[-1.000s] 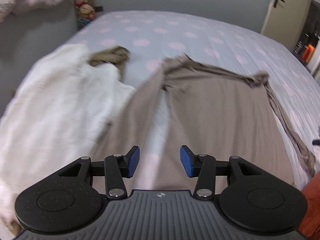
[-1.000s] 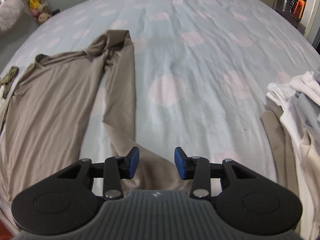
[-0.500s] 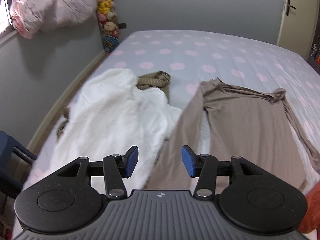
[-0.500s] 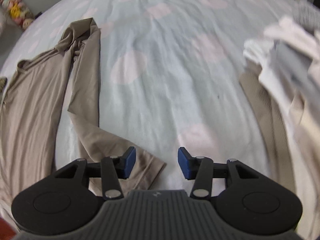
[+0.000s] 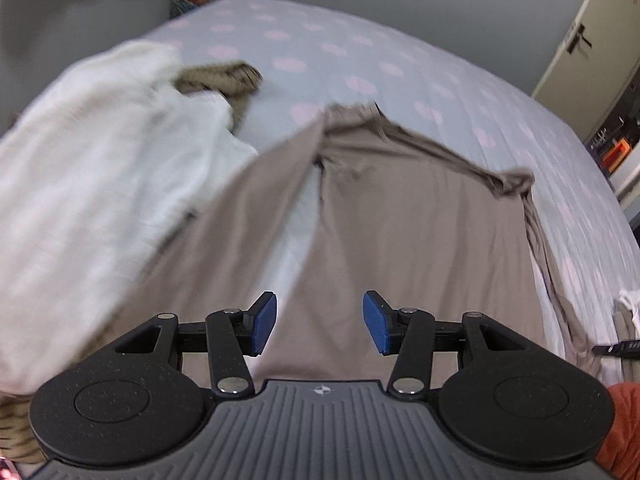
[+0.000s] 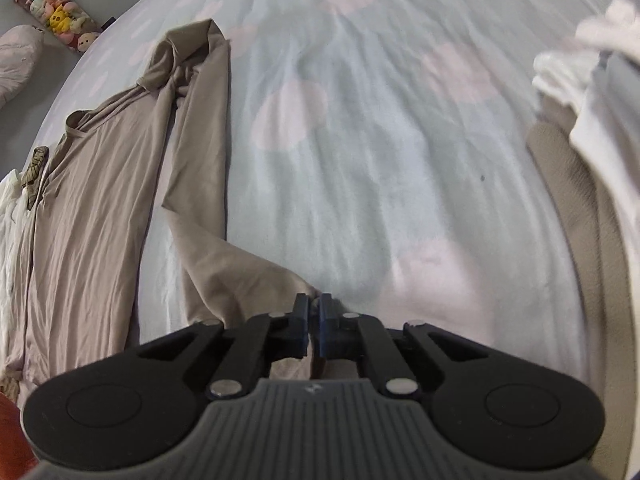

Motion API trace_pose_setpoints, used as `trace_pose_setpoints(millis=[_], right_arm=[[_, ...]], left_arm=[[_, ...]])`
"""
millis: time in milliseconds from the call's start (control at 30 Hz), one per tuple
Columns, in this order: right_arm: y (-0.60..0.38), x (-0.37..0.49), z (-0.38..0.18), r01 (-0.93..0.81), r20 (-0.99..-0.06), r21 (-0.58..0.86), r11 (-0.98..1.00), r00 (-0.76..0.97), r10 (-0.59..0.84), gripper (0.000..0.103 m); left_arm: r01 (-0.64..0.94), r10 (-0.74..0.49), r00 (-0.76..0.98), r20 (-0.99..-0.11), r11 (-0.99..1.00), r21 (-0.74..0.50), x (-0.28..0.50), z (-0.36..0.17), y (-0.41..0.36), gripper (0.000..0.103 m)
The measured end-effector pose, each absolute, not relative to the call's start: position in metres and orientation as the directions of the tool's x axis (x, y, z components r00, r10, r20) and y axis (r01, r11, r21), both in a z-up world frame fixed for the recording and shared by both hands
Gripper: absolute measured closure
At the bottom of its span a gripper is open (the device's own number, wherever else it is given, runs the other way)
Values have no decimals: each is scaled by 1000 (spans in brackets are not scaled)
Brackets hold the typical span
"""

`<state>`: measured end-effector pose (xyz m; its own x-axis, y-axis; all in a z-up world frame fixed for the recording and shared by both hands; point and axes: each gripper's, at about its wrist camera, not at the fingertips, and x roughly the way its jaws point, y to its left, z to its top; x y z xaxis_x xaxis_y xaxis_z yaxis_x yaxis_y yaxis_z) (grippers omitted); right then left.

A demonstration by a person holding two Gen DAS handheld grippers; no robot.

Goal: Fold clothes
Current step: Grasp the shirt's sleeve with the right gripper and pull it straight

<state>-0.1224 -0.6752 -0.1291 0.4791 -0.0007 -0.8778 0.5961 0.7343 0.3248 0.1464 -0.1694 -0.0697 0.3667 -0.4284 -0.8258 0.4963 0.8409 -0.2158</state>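
The right gripper (image 6: pixel 314 322) is pinching the near sleeve cuff of the taupe long-sleeved shirt (image 6: pixel 88 216) spread on the dotted bedsheet (image 6: pixel 360 160); the left gripper (image 5: pixel 319 326), spread, hovers above the shirt's body.

Bed (image 5: pixel 400 52), pink-dot sheet, carried a taupe long-sleeve top (image 5: pixel 420 216), white garment (image 5: pixel 100 152), clothes pile (image 6: pixel 600 128).

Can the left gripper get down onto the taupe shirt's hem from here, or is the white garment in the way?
Probably yes. The left gripper is open right above the taupe shirt, and the white garment lies off to its left, clear of the path.
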Motion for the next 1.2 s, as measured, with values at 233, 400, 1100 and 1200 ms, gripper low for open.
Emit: trace_pose_setpoints(millis=[233, 400, 1100, 1200], right_arm=[[-683, -135, -87, 628, -873, 170, 759, 453, -180, 98], [-700, -145, -70, 687, -859, -7, 726, 368, -356, 98], [-661, -129, -61, 675, -820, 49, 736, 448, -356, 71], [-629, -114, -57, 591, -820, 121, 797, 512, -255, 69]], left_arm=[[464, -456, 288, -842, 836, -293, 152, -100, -176, 57], [386, -475, 260, -841, 850, -360, 157, -113, -165, 57], [388, -456, 207, -866, 850, -355, 155, -120, -175, 57], [418, -451, 179, -874, 839, -348, 156, -118, -179, 57]])
